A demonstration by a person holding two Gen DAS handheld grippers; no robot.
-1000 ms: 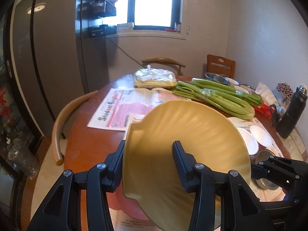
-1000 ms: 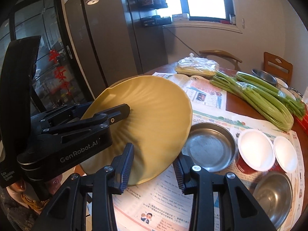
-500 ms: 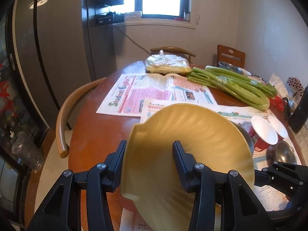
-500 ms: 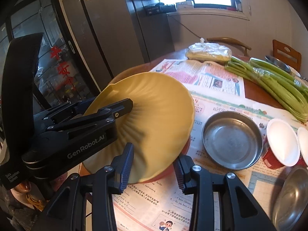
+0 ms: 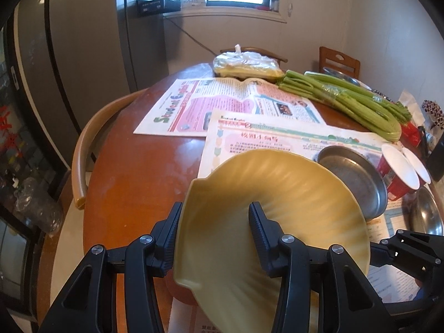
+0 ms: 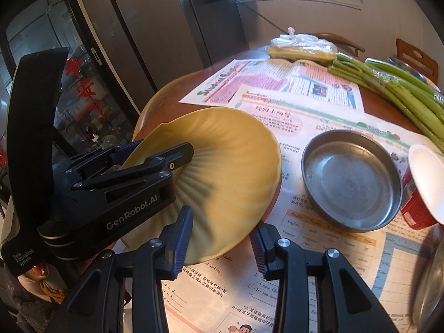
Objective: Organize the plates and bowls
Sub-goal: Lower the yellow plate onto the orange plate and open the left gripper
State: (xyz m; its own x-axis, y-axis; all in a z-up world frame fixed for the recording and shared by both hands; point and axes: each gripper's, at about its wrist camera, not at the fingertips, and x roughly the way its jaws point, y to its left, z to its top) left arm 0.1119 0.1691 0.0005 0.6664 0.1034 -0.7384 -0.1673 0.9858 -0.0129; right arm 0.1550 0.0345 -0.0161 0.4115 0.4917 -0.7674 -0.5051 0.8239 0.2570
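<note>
A yellow ribbed plate point(image 5: 277, 222) is tilted between the fingers of my left gripper point(image 5: 215, 229), which is shut on its near rim. It hangs low over the table, above a reddish plate point(image 5: 180, 295) whose edge shows beneath. In the right wrist view the yellow plate point(image 6: 222, 172) is at centre left with the left gripper point(image 6: 166, 158) clamped on it. My right gripper point(image 6: 219, 238) is open and empty, just in front of the plate's near edge. A steel dish point(image 6: 351, 179) lies to the right on newspaper.
Newspapers point(image 5: 230, 105) cover the round wooden table point(image 5: 133, 172). Celery point(image 5: 347, 100) and a bagged item point(image 5: 244, 65) lie at the back. Red cups point(image 5: 399, 169) and another steel bowl point(image 5: 427, 213) stand at the right. A chair back point(image 5: 91, 138) curves at the left edge.
My left gripper has lowered the yellow plate toward the table, tilting it flatter over the reddish plate. The right gripper stayed open and followed downward.
</note>
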